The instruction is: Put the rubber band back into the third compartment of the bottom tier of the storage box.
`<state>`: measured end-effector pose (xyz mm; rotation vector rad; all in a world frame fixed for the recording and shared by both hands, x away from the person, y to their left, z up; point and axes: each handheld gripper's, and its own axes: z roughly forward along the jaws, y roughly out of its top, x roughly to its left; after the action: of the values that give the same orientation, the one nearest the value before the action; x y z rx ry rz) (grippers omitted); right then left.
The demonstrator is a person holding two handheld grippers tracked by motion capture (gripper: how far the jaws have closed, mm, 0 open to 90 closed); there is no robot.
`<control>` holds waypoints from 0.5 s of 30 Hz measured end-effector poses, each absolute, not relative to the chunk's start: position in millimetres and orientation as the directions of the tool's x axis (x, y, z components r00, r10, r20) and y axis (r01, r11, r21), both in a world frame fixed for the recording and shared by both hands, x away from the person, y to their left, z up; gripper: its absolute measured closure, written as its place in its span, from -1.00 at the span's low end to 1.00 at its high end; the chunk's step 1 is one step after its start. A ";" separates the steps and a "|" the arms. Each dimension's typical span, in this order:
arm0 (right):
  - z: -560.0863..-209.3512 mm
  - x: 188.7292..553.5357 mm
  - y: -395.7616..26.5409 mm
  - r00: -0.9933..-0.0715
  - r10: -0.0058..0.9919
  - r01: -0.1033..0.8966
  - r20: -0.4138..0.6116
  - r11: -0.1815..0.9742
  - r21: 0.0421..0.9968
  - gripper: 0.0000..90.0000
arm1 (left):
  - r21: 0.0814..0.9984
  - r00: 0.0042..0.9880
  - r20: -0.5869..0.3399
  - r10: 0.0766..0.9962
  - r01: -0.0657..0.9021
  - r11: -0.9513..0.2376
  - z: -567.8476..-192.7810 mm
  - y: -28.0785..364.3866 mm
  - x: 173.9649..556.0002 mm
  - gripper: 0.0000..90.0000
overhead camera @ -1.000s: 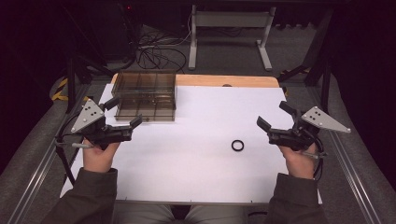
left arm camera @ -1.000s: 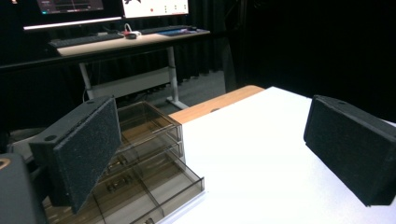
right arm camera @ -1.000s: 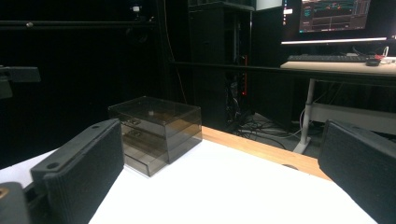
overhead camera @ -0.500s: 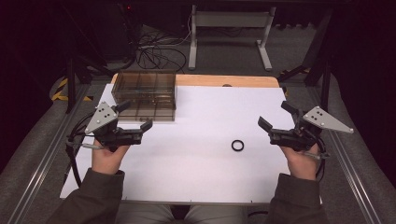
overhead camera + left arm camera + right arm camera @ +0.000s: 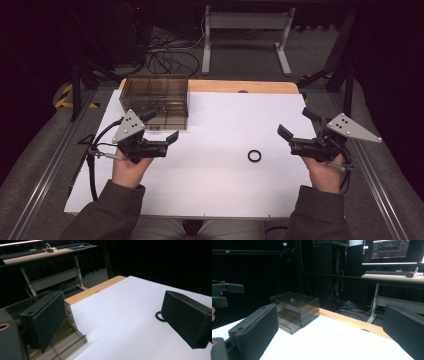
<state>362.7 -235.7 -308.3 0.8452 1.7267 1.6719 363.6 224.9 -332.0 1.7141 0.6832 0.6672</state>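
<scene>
The high view lays out the whole white counter (image 5: pixel 215 165): one black ring (image 5: pixel 254 156) lies flat on it, right of centre, and one smoky clear box (image 5: pixel 156 100) stands at the far left corner. The left gripper view adds the ring (image 5: pixel 158 316) seen low and half hidden behind one black pad of its own tongs, plus the near edge of the box (image 5: pixel 72 340) just beside the other pad. The right gripper view gives the box (image 5: pixel 295 311) from the side, showing inner tiers that I cannot count, and beyond the counter a desk with a keyboard (image 5: pixel 387 272) and a monitor (image 5: pixel 390 248).

Counted: one ring, one box, two tongs, two hands.

The left tongs (image 5: pixel 161 127) are held just in front of the box, pointing right across the counter, jaws apart and holding nothing; the left hand (image 5: pixel 129 167) grips them from below with the forearm coming up from the near edge. The right tongs (image 5: pixel 299 125) point left, toward the ring yet apart from it, jaws also spread wide and empty, carried by the right hand (image 5: pixel 325 172) near the counter's right edge. The ring sits between the two tongs, nearer the right one.
</scene>
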 end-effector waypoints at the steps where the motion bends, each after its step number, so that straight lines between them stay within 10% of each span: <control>1: -308.3 362.8 -235.7 -0.628 0.778 0.043 0.017 0.013 0.999 -0.98 | 0.971 0.675 0.087 0.733 0.106 -0.213 -332.5 222.5 364.4 -0.83; 15: -309.4 364.0 -240.7 -0.625 0.780 0.044 0.030 -0.003 0.999 -0.98 | 0.967 0.705 0.089 0.704 0.108 -0.230 -335.7 193.0 373.1 -0.74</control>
<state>364.0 -240.7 -309.4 0.8546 1.7143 1.6838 373.1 193.0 -335.7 1.7404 0.6500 0.6330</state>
